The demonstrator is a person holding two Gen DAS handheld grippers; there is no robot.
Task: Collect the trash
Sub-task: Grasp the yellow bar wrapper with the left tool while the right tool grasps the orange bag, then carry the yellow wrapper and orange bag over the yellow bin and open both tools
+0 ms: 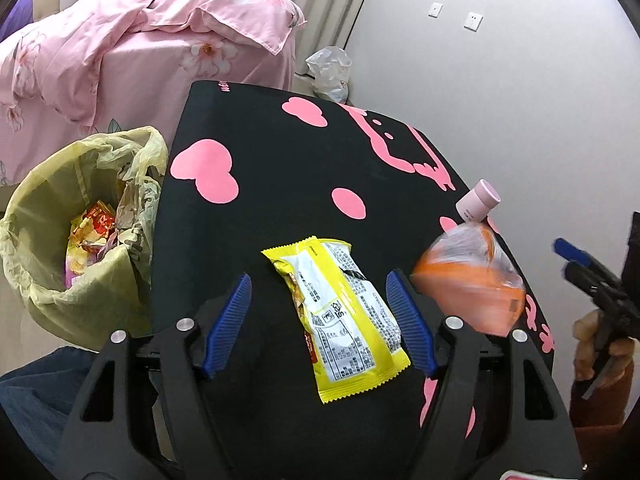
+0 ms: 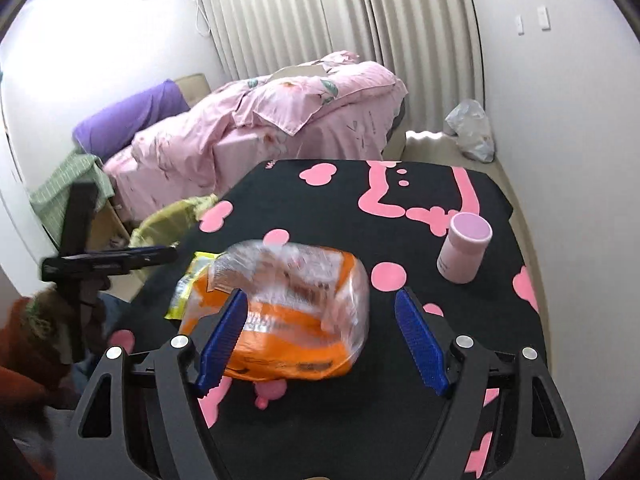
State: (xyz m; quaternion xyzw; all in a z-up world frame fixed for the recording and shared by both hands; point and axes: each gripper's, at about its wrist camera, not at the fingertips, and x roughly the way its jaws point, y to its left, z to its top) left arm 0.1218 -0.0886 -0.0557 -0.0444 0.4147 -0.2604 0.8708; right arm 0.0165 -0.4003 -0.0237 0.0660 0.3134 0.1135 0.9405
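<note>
A yellow snack packet [image 1: 340,320] lies flat on the black table mat with pink shapes [image 1: 280,168], between the fingers of my open left gripper [image 1: 319,280], which touch nothing. To its right sits an orange package in clear wrap [image 1: 472,284], and behind that a pink bottle [image 1: 480,200]. In the right wrist view my open right gripper [image 2: 320,296] straddles the orange package [image 2: 288,304], which looks blurred and lies close to the left finger. The yellow packet [image 2: 188,280] peeks out behind it. A bin lined with a yellow-green bag [image 1: 80,240] stands left of the table with wrappers inside.
A bed with a pink quilt [image 1: 140,40] stands behind the bin. A clear plastic bag [image 1: 330,72] lies on the floor by the wall beyond the table's far edge. The pink bottle [image 2: 464,248] stands upright at the table's right. A hand [image 1: 600,340] holds the right gripper [image 1: 568,258].
</note>
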